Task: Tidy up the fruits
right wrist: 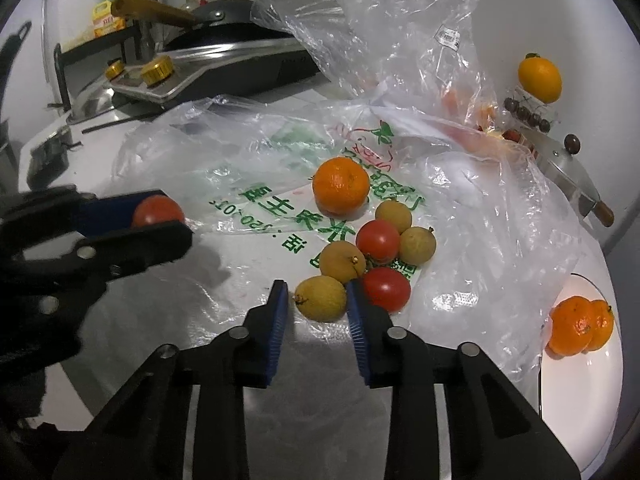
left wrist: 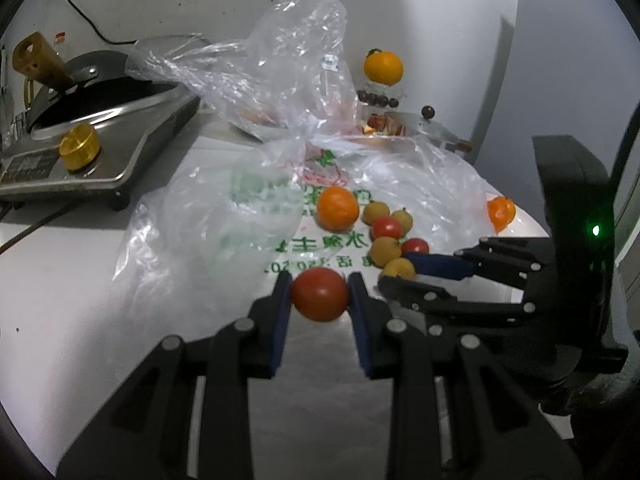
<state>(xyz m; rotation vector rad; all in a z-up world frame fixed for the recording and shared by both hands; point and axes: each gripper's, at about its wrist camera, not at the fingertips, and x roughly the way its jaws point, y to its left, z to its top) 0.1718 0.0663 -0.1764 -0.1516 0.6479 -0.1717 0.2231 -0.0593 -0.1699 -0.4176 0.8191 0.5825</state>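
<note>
Small red round tomato clamped in left gripper, small tan round longan pinched between right gripper pads, round orange mandarin lying beyond right gripper on printed clear plastic bag

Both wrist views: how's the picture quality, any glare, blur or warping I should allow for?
Left wrist view: strong fisheye bend and dark corners, bag glints, held tomato soft but readable. Right wrist view: same warping, plate at right washed out, longan between the pads sharp.
</note>
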